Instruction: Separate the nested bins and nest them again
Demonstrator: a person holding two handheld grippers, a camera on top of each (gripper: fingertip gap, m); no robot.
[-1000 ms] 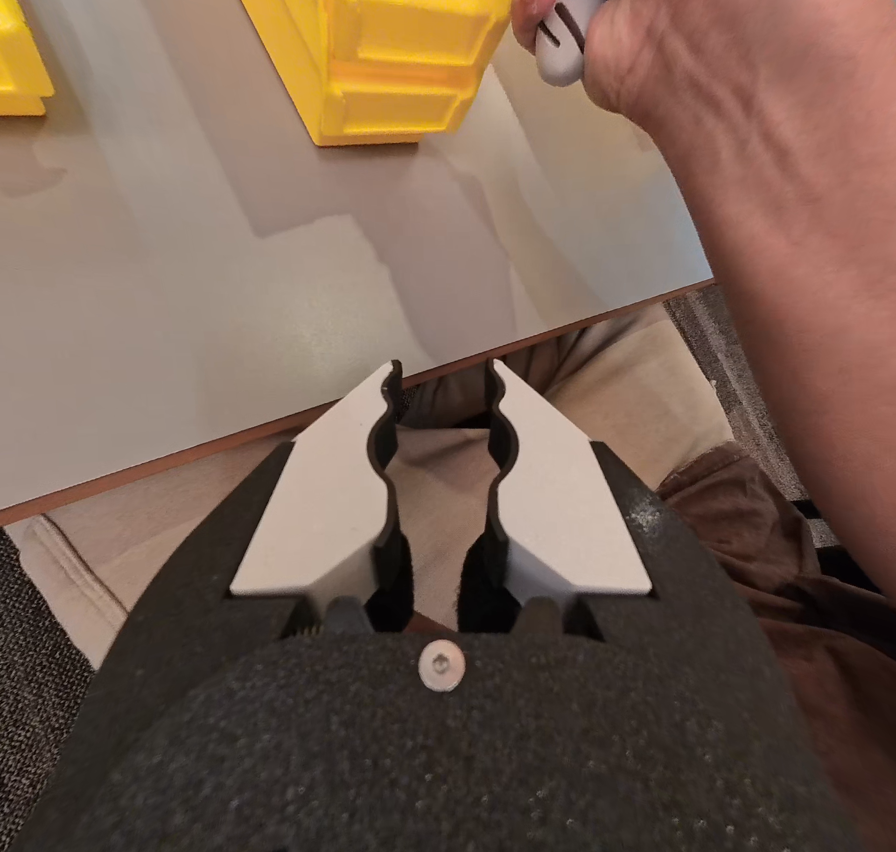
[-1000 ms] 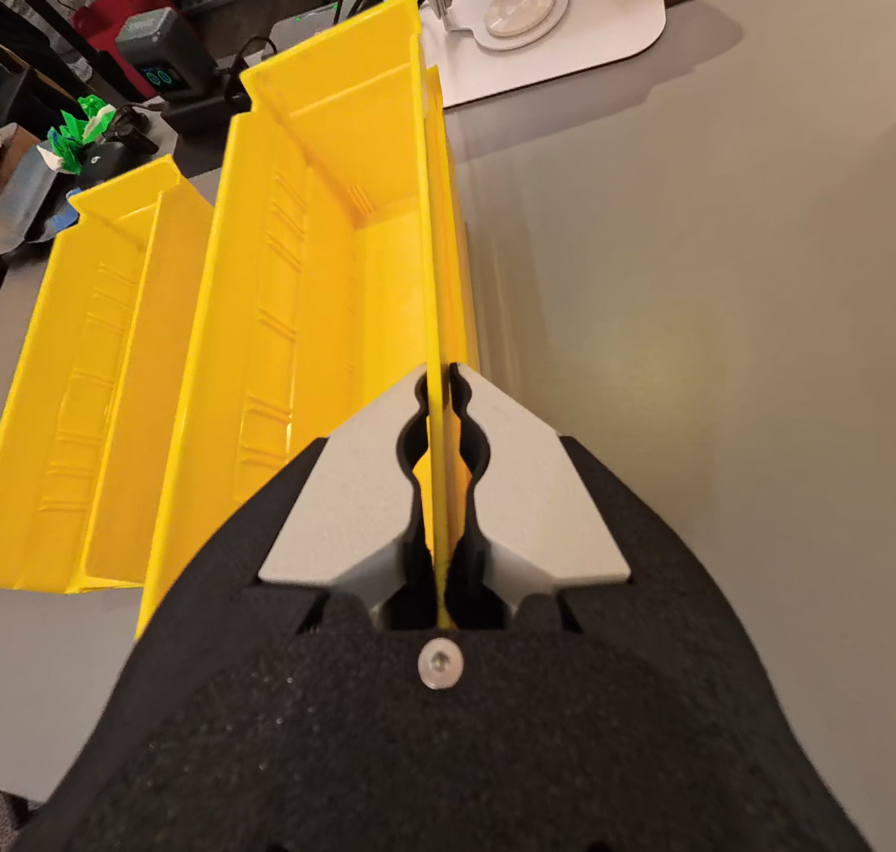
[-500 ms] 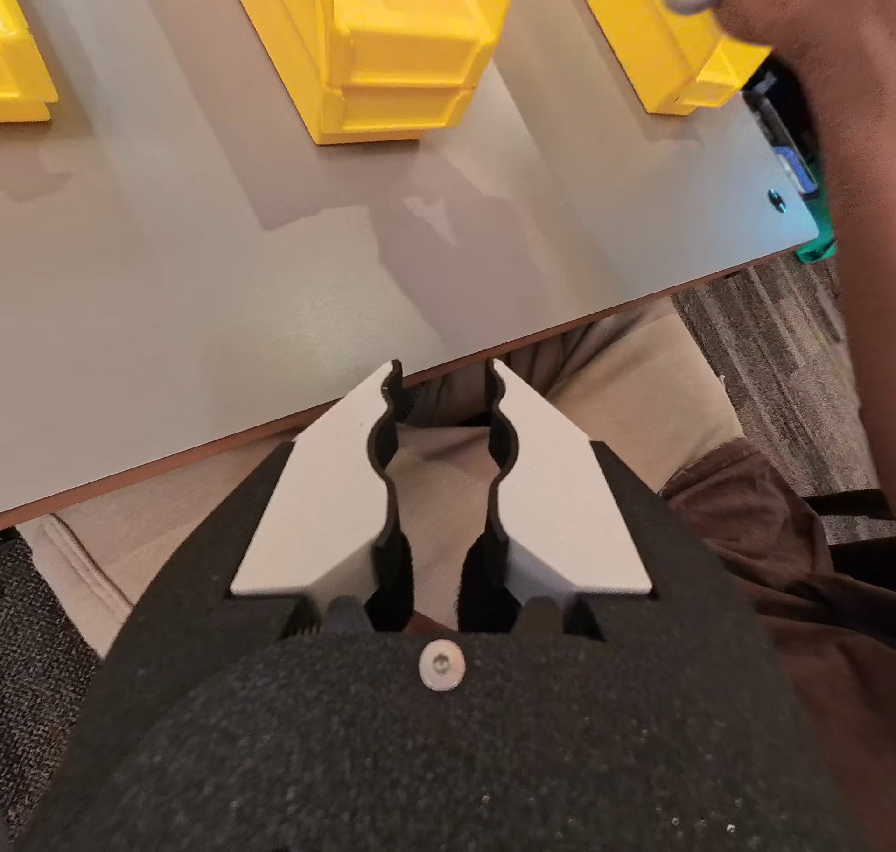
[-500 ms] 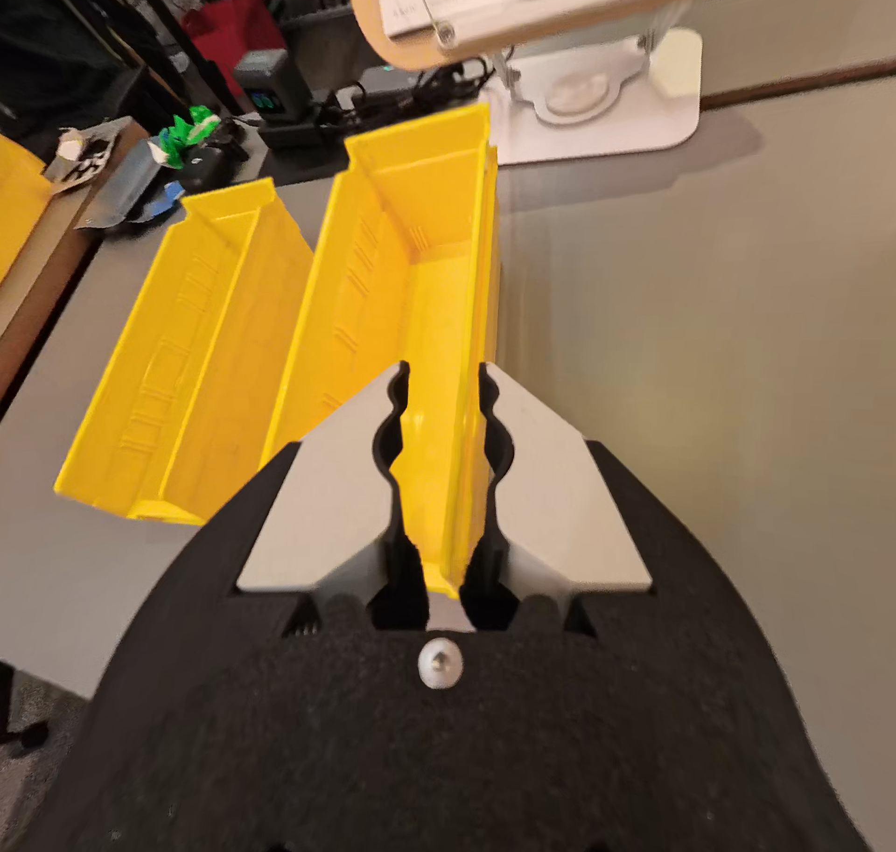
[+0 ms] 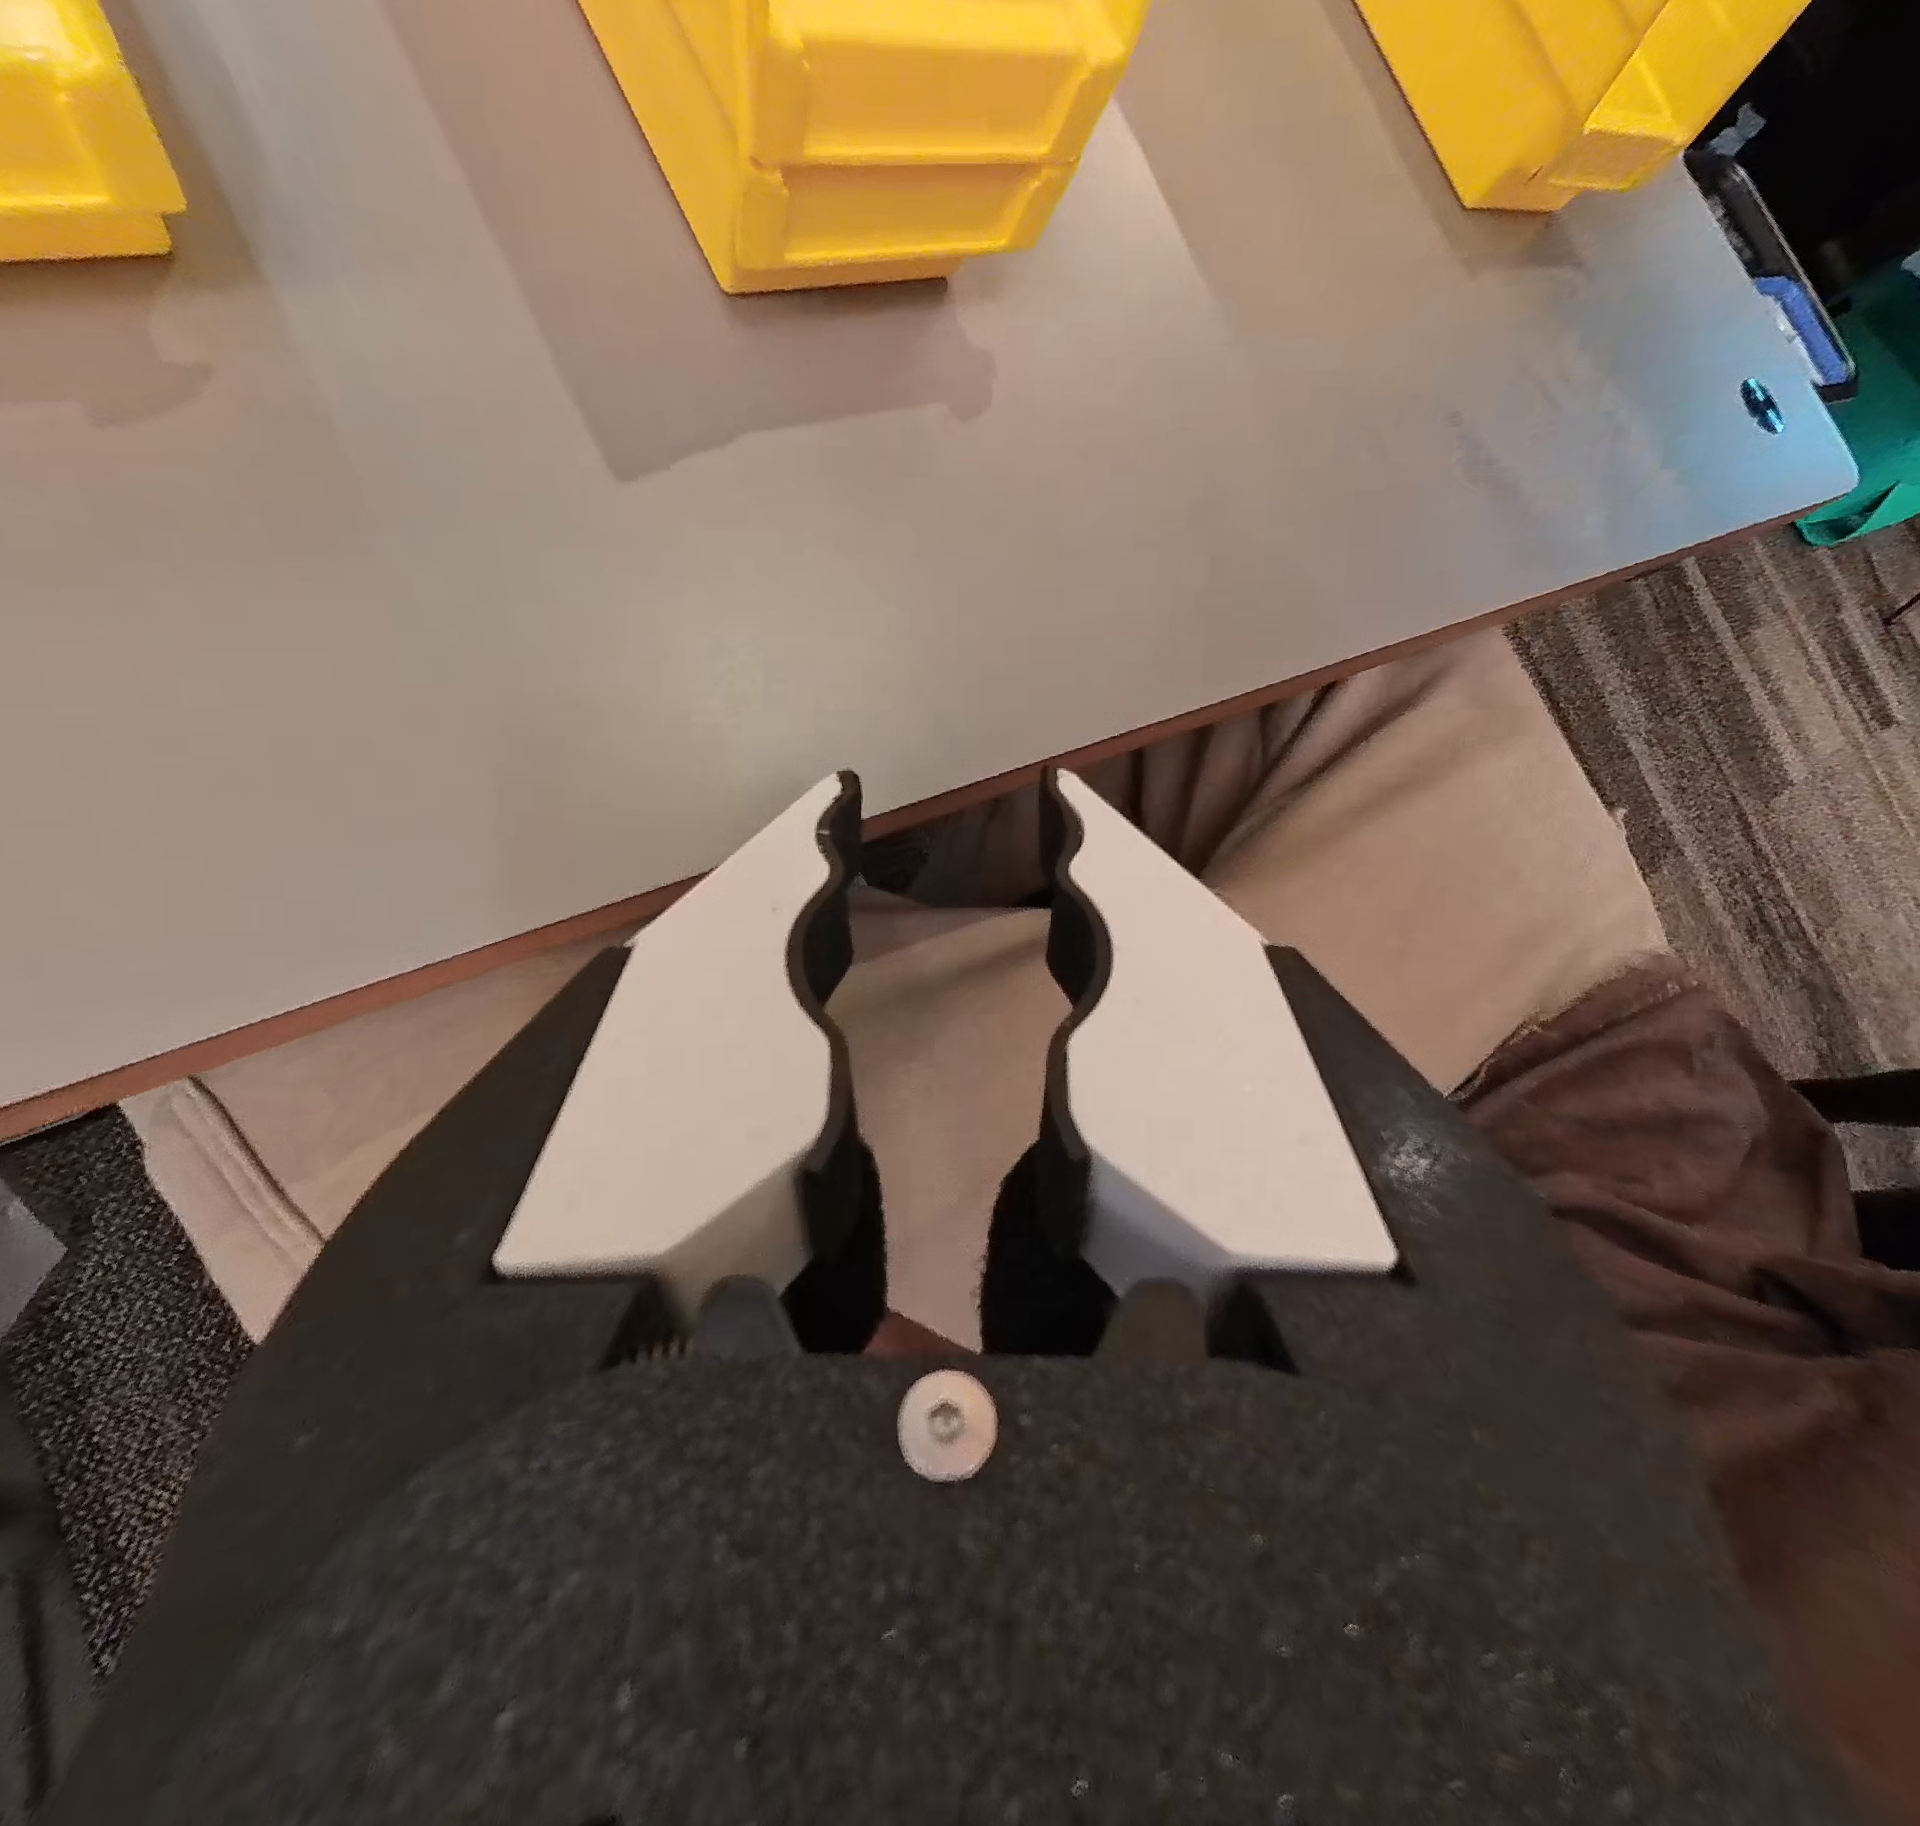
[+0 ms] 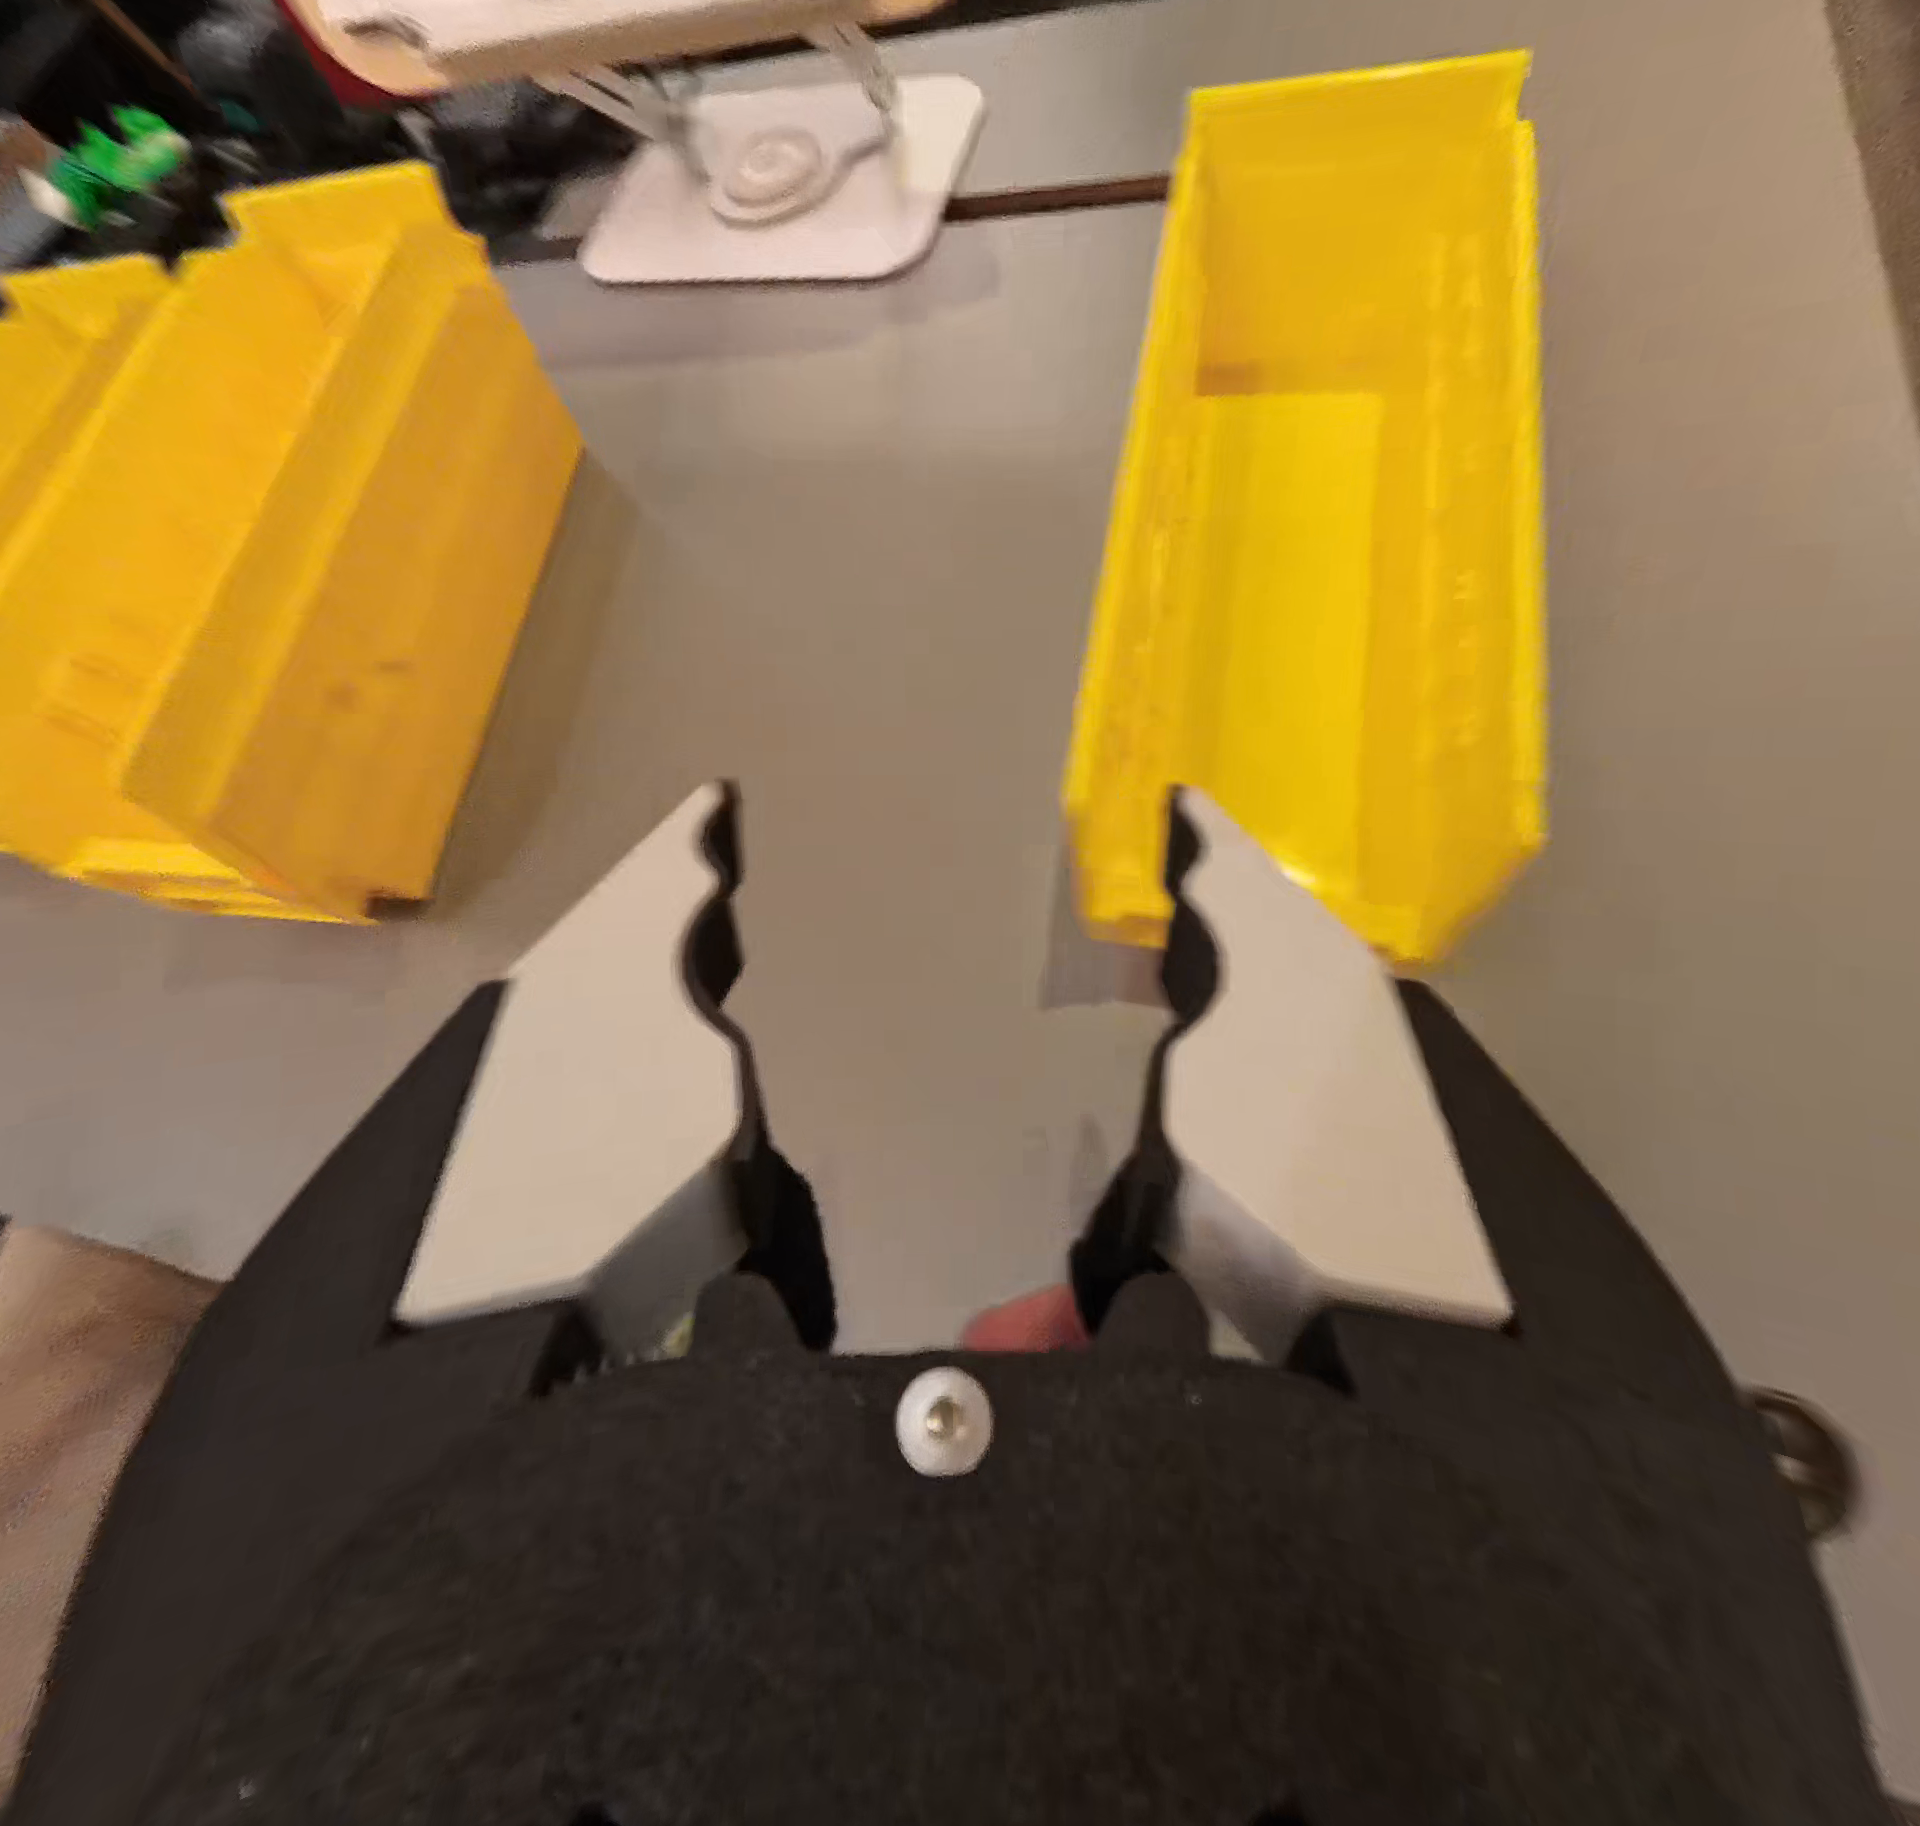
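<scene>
**Bins apart, next grab the thin wall**

My right gripper (image 6: 951,810) has its fingers spread wide and holds nothing. It hangs over the table (image 6: 852,633). One bin (image 6: 1320,550) sits alone, just by my right finger. Two more bins (image 6: 260,529) sit to the left, well apart from it. My left gripper (image 5: 951,800) waits at the table edge, fingers partly spread, empty. I think the bin is light, stiff and a bit slippery. I would pinch a thin side wall near the top.
</scene>
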